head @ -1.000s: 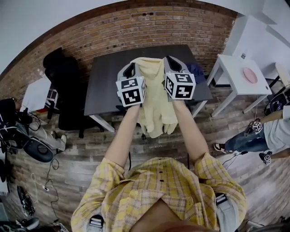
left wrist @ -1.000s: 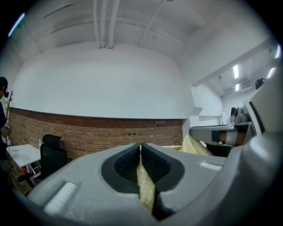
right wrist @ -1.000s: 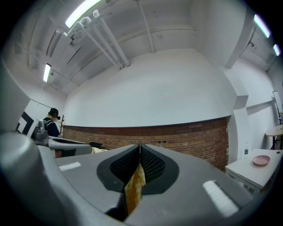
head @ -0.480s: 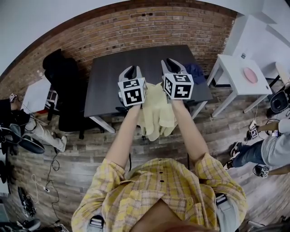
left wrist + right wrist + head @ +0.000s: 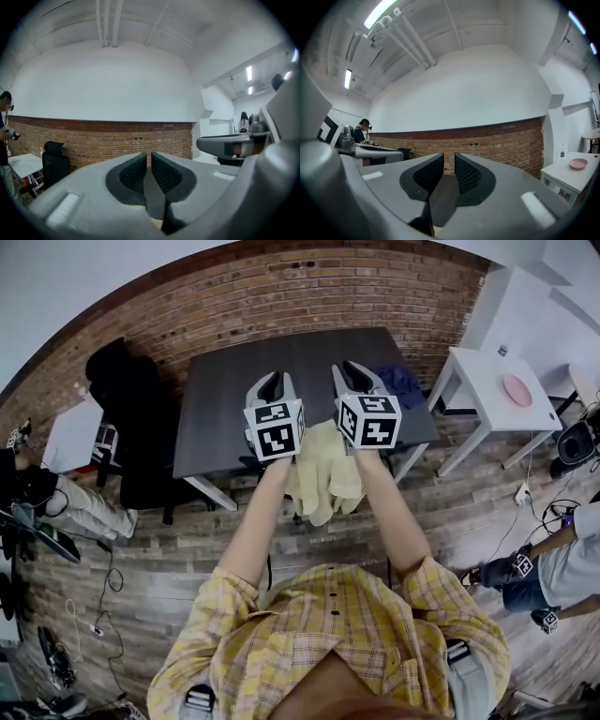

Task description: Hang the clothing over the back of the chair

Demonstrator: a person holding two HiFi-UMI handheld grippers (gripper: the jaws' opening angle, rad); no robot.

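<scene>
Lowered the garment [image 5: 323, 470] since a second ago: then bunched high between the tools, now hanging below both, just in front of the near edge of the dark surface [image 5: 225, 381]. Kept both tools at roughly the same spot meanwhile.

State, left tool [image 5: 271, 387]: all but closed, thin slit only, brick wall [image 5: 93, 136] visible straight through it, nothing pinched. Same for right tool [image 5: 354, 373]: slit a touch wider, also empty. Reads as cloth already let go.

Can't see what carries the garment, hidden under cloth and arms. Presumably the chair back, not confirmed. Only one clearly visible seat: black chair [image 5: 122, 404], far left, well apart from the garment.

Pale yellow sliver at the bottom edge of both gripper views, below the jaw roots. So probably cloth sitting close under the tool bodies.

Risks from here:
- Snagging on pull-back. Cause: fabric that close under the tools; catching a fold would drag the whole thing off.
- Sliding off unaided. Cause: uneven drape. Most of the visible length hangs on the near side; can't judge how much went over the far side.
- Missing the support entirely. Cause: release done blind, target hidden beneath the cloth.

Best to lift straight up and clear before drawing back, then check the hang from the head view.
</scene>
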